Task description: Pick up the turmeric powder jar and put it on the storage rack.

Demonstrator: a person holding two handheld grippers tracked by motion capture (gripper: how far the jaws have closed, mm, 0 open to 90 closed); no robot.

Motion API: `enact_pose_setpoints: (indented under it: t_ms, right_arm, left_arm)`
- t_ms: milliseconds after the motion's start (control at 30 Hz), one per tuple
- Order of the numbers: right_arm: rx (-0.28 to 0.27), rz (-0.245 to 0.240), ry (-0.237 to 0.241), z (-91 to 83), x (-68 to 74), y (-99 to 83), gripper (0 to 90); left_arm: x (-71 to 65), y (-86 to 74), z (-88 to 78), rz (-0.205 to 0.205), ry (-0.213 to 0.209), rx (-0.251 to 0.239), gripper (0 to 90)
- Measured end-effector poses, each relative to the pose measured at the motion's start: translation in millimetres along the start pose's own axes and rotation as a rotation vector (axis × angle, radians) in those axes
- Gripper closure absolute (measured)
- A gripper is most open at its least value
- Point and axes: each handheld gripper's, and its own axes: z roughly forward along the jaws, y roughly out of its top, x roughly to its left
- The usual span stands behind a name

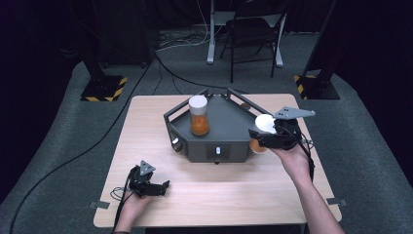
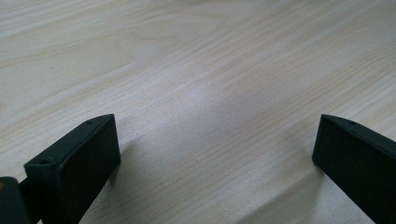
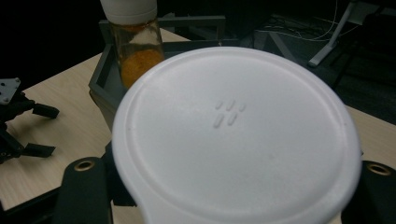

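Pale wood table on grey carpet in a dark room carries a dark grey tray holding a white-capped jar of orange powder, while the right gripper clamps a second white-lidded jar just beside the tray's right edge and the left gripper rests splayed on bare wood.

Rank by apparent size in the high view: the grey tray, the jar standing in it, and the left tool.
1. Grey tray, clearly largest.
2. Left tool and the jar look about alike; the tool sits nearer the camera, so I won't rank them.
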Motion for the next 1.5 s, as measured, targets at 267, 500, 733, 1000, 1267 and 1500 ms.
enact_pose_setpoints:
  t_ms: [267, 500, 733, 1000, 1267, 1500]
  right_arm:
    - [-0.004, -0.007, -0.012, 20.2, -9.2, 26.5, 29.5]
    - [-0.003, -0.012, -0.008, 43.8, -15.4, 44.3, 29.5]
    - [0.021, 0.006, 0.007, 73.8, -18.9, 52.8, 29.5]
    - [0.039, 0.032, 0.01, 103.7, -20.4, 52.4, 29.5]
    - [0.053, 0.037, 0.004, 116.9, -21.1, 52.3, 29.4]
    - [0.065, 0.046, 0.003, 124.0, -23.8, 50.8, 29.4]
  left_arm:
    - [0.0, 0.0, 0.0, 0.0, 0.0, 0.0, 0.1]
    - [0.1, 0.1, 0.2, 0.001, 0.0, 0.0, 0.1]
    - [0.6, 0.6, 0.3, 0.004, -0.002, 0.001, 0.0]
    - [0.6, 0.6, 0.4, 0.005, -0.002, 0.001, 0.0]
    - [0.3, 0.7, 0.8, 0.003, -0.002, -0.001, 0.0]
    - [0.2, 0.8, 0.9, 0.003, -0.001, 0.0, 0.0]
